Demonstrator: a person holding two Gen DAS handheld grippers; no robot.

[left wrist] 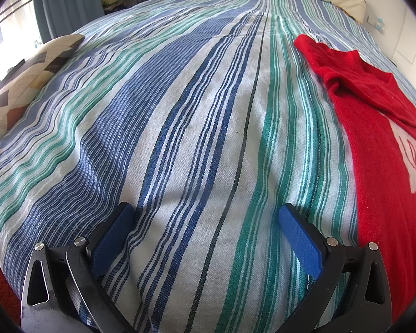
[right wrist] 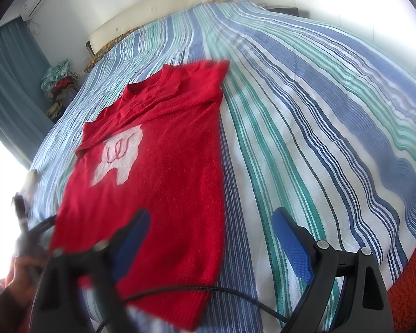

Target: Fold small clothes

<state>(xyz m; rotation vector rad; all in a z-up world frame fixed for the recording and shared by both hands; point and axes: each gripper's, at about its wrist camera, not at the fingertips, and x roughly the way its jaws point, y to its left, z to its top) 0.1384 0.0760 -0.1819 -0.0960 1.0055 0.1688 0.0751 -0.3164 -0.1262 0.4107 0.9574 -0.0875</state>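
A small red knitted sweater (right wrist: 163,172) with a white patch on its chest lies spread on the striped bedspread (right wrist: 305,127), collar towards the headboard. Both of its sleeves look folded in over the body. My right gripper (right wrist: 210,226) hangs open just above the sweater's lower right edge, its blue pads wide apart with nothing between them. In the left wrist view the sweater (left wrist: 380,144) lies at the right edge. My left gripper (left wrist: 206,216) stands open over bare bedspread (left wrist: 180,116), to the left of the sweater, and holds nothing.
A patterned pillow (left wrist: 25,83) lies at the bed's left side. A cream headboard (right wrist: 166,2) and a pile of clothes (right wrist: 59,80) stand beyond the bed. A black cable (right wrist: 180,291) runs across the sweater's hem. An orange blanket (right wrist: 413,285) shows at the bed's near edge.
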